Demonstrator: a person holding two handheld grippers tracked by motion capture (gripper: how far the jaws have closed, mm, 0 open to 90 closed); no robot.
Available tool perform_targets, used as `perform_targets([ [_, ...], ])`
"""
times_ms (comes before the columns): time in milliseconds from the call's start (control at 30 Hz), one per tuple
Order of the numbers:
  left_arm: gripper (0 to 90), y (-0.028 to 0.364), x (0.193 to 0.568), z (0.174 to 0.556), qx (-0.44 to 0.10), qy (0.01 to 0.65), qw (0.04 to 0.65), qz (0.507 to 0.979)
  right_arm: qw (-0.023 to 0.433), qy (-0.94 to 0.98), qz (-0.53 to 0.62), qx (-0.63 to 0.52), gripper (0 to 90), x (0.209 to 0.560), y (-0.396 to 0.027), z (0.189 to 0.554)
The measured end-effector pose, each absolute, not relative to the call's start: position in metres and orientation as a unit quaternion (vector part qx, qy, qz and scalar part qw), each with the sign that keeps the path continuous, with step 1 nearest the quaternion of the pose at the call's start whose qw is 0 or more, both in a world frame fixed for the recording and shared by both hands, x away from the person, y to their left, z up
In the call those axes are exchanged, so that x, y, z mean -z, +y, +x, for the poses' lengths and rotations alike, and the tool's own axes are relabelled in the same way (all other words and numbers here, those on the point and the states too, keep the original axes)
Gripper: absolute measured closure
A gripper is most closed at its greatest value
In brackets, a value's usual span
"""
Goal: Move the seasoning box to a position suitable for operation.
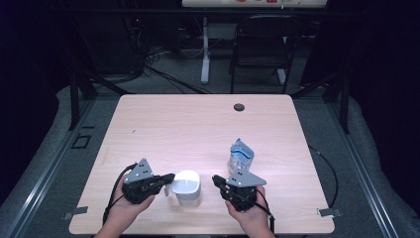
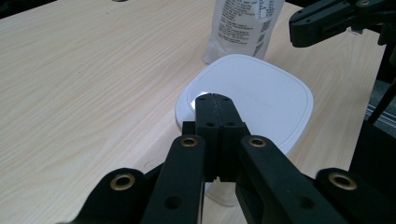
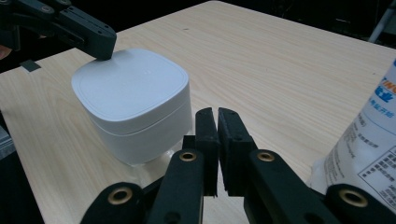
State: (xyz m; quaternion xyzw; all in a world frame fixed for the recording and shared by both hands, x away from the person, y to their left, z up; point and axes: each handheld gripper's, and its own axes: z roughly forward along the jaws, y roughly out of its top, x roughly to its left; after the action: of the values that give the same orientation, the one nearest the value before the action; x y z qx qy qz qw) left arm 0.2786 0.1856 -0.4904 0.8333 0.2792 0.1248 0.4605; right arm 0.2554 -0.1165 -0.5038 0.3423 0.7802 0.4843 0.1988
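White lidded container upright, near table's front edge.

Overhead light on table bright and even; surroundings in high view dark, bluish cast, floor dim. High view soft, low detail. Glare spot on white container lid at its near edge. Short soft shadow beside container. Gripper views: near black linkages slightly blurred, wood grain sharp

The high camera looks forward and down over my table. Each of my tongs carries a close camera looking along its jaws; both share the white container.
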Motion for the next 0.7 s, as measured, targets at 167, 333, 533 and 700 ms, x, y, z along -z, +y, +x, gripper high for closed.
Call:
perform_targets([
  [167, 90.0, 0.1860, 0.4900, 0.2783, -0.127, 0.280, 0.458, 0.834, 0.190, 0.787, 0.336, -0.482, 87.7, 0.5062, -0.1117, 0.2563],
  [333, 90.0, 0.1867, 0.4898, 0.2786, -0.122, 0.281, 0.457, 0.835, 0.186, 0.791, 0.332, -0.478, 88.6, 0.5076, -0.1098, 0.2561],
  [533, 90.0, 0.1876, 0.4902, 0.2789, -0.123, 0.281, 0.461, 0.833, 0.180, 0.795, 0.328, -0.478, 88.8, 0.5085, -0.1081, 0.2555],
  [700, 90.0, 0.1892, 0.4899, 0.2791, -0.120, 0.284, 0.459, 0.833, 0.176, 0.796, 0.326, -0.478, 88.7, 0.5096, -0.1058, 0.2550],
])
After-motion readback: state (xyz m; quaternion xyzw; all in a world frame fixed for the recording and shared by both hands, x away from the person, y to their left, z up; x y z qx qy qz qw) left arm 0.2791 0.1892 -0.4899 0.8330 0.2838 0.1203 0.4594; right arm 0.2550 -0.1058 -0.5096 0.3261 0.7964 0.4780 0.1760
